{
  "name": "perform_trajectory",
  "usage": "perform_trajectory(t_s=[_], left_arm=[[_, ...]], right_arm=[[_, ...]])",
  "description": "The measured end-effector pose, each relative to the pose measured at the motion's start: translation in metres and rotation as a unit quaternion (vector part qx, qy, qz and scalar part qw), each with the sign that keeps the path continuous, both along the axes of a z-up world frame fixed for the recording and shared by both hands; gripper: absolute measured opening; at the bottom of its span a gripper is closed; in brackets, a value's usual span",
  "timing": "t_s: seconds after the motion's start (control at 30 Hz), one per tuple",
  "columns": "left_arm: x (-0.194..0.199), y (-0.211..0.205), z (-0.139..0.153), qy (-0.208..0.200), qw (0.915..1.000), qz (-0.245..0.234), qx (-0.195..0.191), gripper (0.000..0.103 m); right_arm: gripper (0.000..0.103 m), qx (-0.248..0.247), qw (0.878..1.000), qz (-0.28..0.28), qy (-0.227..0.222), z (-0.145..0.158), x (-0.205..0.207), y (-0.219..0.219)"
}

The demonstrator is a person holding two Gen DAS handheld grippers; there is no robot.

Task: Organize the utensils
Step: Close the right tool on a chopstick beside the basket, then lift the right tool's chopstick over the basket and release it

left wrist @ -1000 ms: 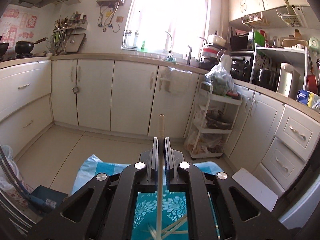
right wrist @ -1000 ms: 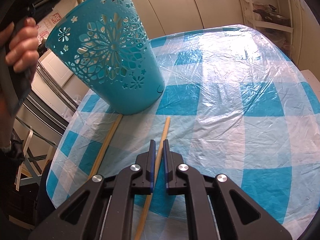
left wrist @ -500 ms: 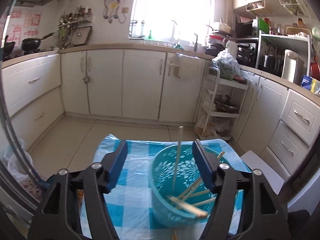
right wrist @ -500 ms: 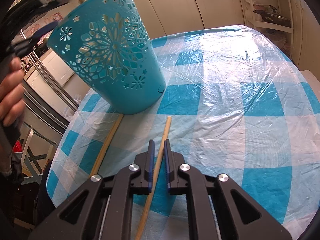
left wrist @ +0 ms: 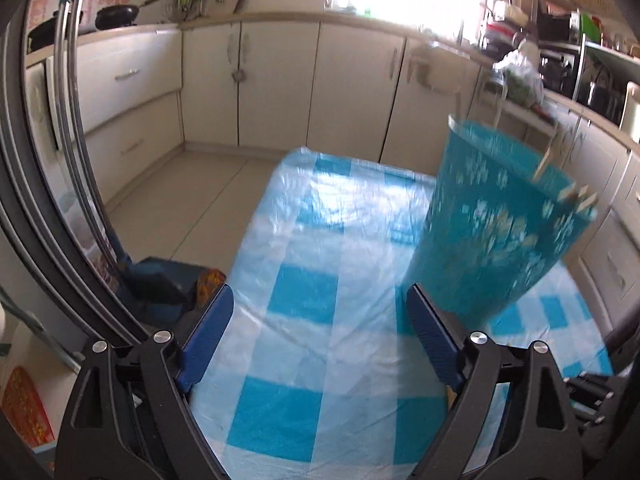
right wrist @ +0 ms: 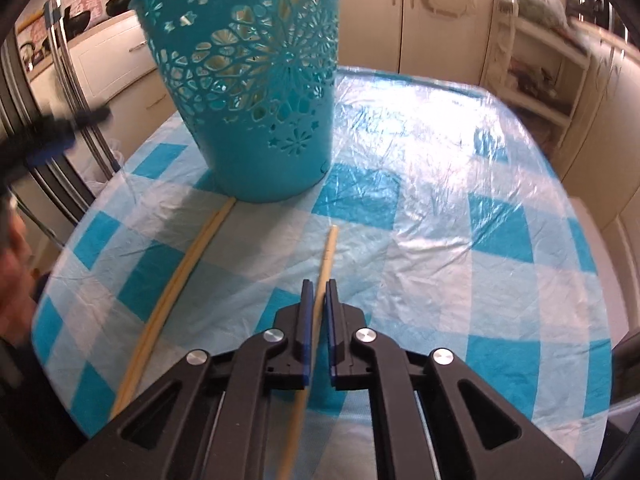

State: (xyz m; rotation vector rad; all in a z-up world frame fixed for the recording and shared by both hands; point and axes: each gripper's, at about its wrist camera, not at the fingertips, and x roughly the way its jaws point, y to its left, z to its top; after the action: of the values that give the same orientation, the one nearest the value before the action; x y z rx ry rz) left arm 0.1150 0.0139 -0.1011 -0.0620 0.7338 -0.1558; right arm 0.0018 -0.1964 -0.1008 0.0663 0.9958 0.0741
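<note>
A teal perforated basket (right wrist: 256, 92) stands on the blue-and-white checked table (right wrist: 460, 240); in the left wrist view the basket (left wrist: 496, 224) holds several wooden chopsticks (left wrist: 568, 188) that stick out past its rim. My left gripper (left wrist: 316, 320) is open and empty, low over the table, left of the basket. My right gripper (right wrist: 318, 296) is shut on a wooden chopstick (right wrist: 326, 256) that points toward the basket. A second chopstick (right wrist: 180, 276) lies on the table to its left, its far end by the basket's base.
Kitchen cabinets (left wrist: 280, 88) run along the far wall. A metal chair frame (left wrist: 72, 160) stands at the table's left edge. A shelf rack (right wrist: 540, 68) stands beyond the table on the right. The left gripper shows blurred at the left of the right wrist view (right wrist: 52, 136).
My left gripper opened and dropped its chopstick into the basket, then came down to the basket's left. My right gripper stays shut on its chopstick and has shifted slightly.
</note>
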Motion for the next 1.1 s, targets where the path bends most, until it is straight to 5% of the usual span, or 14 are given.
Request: perform_trajectory(t_s=[0.17, 0.37, 0.53, 0.77, 0.97, 1.1], left_arm=[[0.002, -0.012, -0.026, 0.032, 0.9992, -0.017, 0.015, 0.086], [0.007, -0.016, -0.036, 0.058, 0.9980, -0.024, 0.014, 0.091], [0.008, -0.017, -0.037, 0.060, 0.9978, -0.026, 0.014, 0.091], [0.006, -0.020, -0.035, 0.058, 0.9978, -0.026, 0.019, 0.091], [0.002, -0.020, -0.032, 0.049, 0.9982, -0.028, 0.017, 0.091], [0.000, -0.019, -0.031, 0.047, 0.9984, -0.028, 0.014, 0.091]], right_arm=[[0.007, -0.026, 1.000, 0.017, 0.001, -0.004, -0.001, 0.005], [0.006, 0.062, 0.998, 0.015, -0.014, 0.010, -0.016, -0.012], [0.006, 0.168, 0.983, 0.019, -0.070, 0.055, -0.035, -0.027], [0.006, 0.244, 0.950, 0.025, -0.193, 0.144, -0.029, -0.043], [0.006, 0.231, 0.930, 0.002, -0.285, 0.194, 0.025, -0.030], [0.006, 0.193, 0.928, -0.034, -0.316, 0.193, 0.064, -0.014]])
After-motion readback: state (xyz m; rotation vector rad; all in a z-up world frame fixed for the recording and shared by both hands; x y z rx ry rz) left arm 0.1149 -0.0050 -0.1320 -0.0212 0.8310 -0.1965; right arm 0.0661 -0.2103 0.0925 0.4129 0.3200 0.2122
